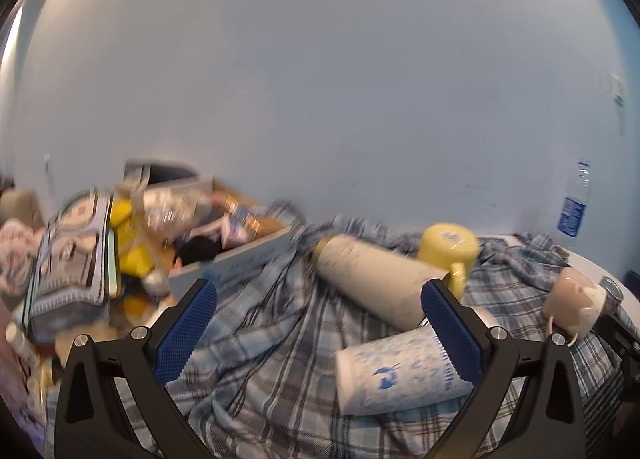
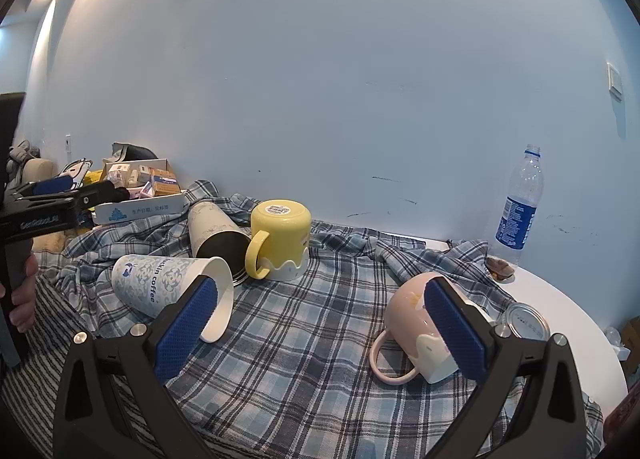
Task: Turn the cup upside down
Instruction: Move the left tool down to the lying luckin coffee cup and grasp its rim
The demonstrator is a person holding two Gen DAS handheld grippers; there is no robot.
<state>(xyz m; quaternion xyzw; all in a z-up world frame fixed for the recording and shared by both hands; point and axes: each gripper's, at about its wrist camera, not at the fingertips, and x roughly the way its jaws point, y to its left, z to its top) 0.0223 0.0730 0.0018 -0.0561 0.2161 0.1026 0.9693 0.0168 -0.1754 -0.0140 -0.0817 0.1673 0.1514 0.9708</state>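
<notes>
A yellow mug stands upside down on the plaid cloth; it also shows in the left wrist view. A pink mug lies on its side just inside my right gripper's right finger; in the left view it lies at far right. A blue-white paper coffee cup lies on its side, seen in the left view by the right finger. A beige tumbler lies on its side behind it. My left gripper and right gripper are open and empty.
A water bottle stands by the wall at right. A small tin can sits on the white table. A cardboard box of clutter is at the back left. The left gripper's body shows at far left.
</notes>
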